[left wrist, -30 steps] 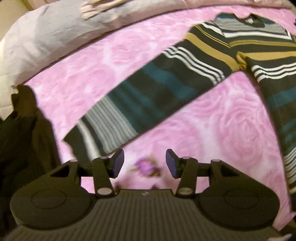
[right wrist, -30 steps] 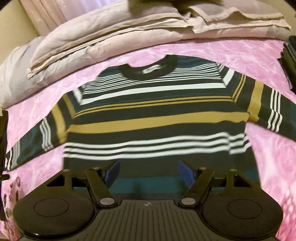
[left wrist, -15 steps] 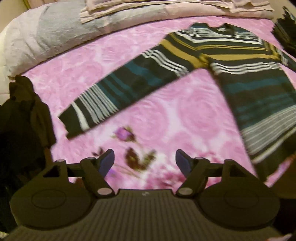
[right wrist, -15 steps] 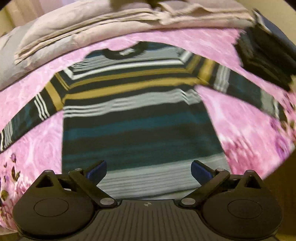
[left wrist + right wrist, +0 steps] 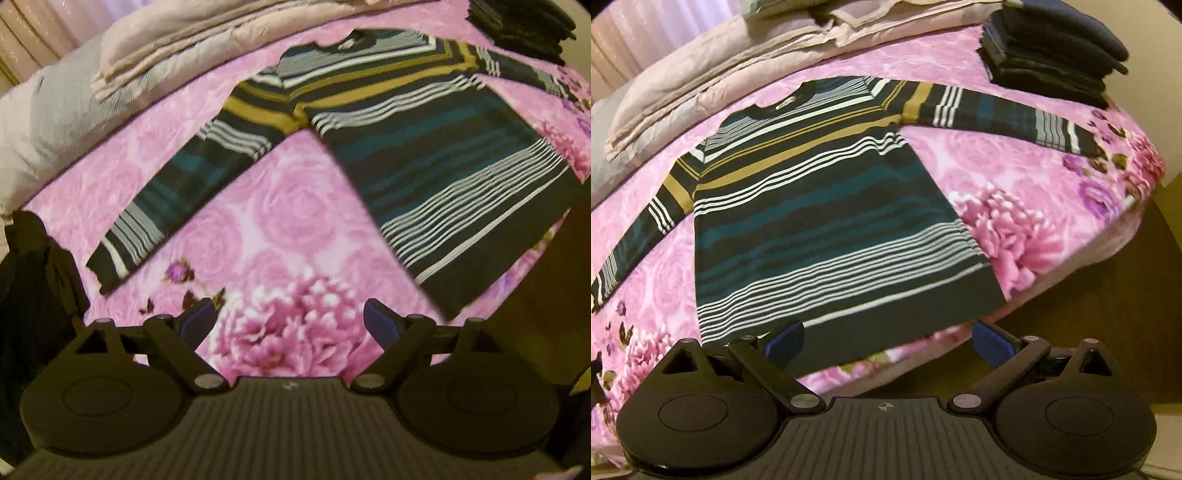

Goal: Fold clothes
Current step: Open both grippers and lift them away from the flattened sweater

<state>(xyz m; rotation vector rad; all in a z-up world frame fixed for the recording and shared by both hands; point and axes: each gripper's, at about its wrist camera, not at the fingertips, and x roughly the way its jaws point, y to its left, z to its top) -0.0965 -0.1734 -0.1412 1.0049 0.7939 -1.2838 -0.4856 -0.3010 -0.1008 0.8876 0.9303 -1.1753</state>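
Lying flat, unfolded on the bedspread [image 5: 979,162]: sweater [image 5: 827,206], sleeves out. Dark stack [image 5: 1052,48] beyond its sleeve, probably folded already. Left gripper [image 5: 290,325], right gripper [image 5: 888,339]: fingers apart, empty.

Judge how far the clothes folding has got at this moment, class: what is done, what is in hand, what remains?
Done: a stack of dark folded clothes sits at the far corner of the pink floral bedspread. In hand: the striped sweater lies flat, sleeves spread, with no fold made; the left tongs and right tongs are open and hold nothing. Left: folding this sweater, and possibly the dark garments at the bed's left edge.
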